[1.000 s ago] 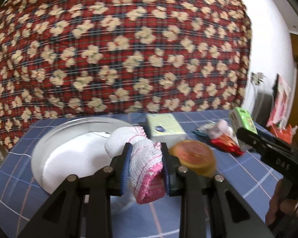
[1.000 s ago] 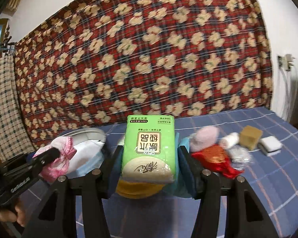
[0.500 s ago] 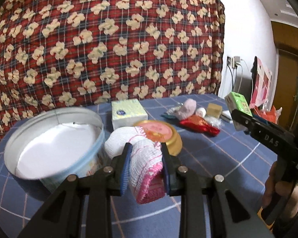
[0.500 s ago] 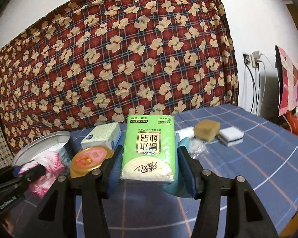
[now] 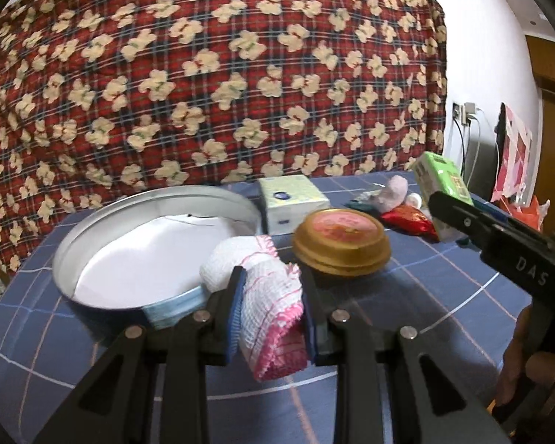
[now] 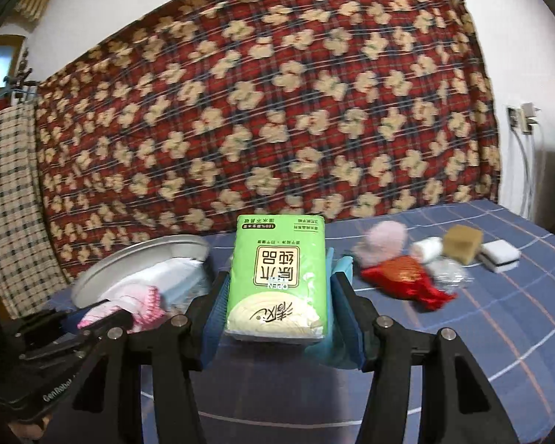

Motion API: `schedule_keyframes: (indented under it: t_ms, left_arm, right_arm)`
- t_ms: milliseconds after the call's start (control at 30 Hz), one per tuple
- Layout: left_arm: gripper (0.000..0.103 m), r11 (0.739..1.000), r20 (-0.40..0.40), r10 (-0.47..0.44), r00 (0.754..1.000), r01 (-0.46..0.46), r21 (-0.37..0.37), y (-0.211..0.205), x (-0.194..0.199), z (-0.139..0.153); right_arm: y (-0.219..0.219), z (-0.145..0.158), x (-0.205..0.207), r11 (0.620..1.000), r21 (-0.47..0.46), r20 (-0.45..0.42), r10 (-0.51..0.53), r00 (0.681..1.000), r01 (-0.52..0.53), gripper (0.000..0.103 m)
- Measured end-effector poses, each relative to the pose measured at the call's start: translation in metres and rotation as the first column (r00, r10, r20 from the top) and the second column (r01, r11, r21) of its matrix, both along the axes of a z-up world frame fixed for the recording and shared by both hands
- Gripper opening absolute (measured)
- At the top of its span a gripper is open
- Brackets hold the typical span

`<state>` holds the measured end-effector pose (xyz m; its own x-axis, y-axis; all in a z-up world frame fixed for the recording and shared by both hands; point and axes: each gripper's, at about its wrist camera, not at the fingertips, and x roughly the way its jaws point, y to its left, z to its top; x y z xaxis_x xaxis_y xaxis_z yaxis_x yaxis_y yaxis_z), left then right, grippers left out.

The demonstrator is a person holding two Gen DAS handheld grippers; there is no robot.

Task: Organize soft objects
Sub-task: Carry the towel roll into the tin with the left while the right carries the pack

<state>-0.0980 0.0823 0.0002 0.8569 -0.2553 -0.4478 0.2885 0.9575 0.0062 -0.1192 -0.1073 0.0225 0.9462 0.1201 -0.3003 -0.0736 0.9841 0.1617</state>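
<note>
My left gripper is shut on a white and pink knitted cloth, held in the air at the near right rim of a round metal tin lined with white. My right gripper is shut on a green tissue pack, held upright above the blue checked tablecloth. The right gripper with the pack shows at the right of the left wrist view. The left gripper with the cloth shows at the lower left of the right wrist view, in front of the tin.
A gold round lid and a pale tissue box sit right of the tin. A pink pompom, red pouch, white roll, brown sponge and white sponge lie to the right. A red flowered blanket hangs behind.
The left gripper has swung back left toward the tin with the cloth. The right gripper has turned left with the tissue pack, so the tin shows again.
</note>
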Motion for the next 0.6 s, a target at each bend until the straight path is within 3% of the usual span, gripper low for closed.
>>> schedule_keyframes:
  t_ms: [333, 600]
  left_arm:
    - [0.026, 1.000, 0.011, -0.001, 1.000, 0.001, -0.012, 0.033, -0.016, 0.000]
    - [0.026, 0.997, 0.010, -0.043, 0.999, 0.044, -0.058, 0.047, -0.026, 0.000]
  right_arm:
    - [0.068, -0.002, 0.008, 0.989, 0.000, -0.005, 0.148, 0.989, -0.148, 0.057]
    - [0.078, 0.000, 0.007, 0.987, 0.000, -0.014, 0.160, 0.987, -0.160, 0.057]
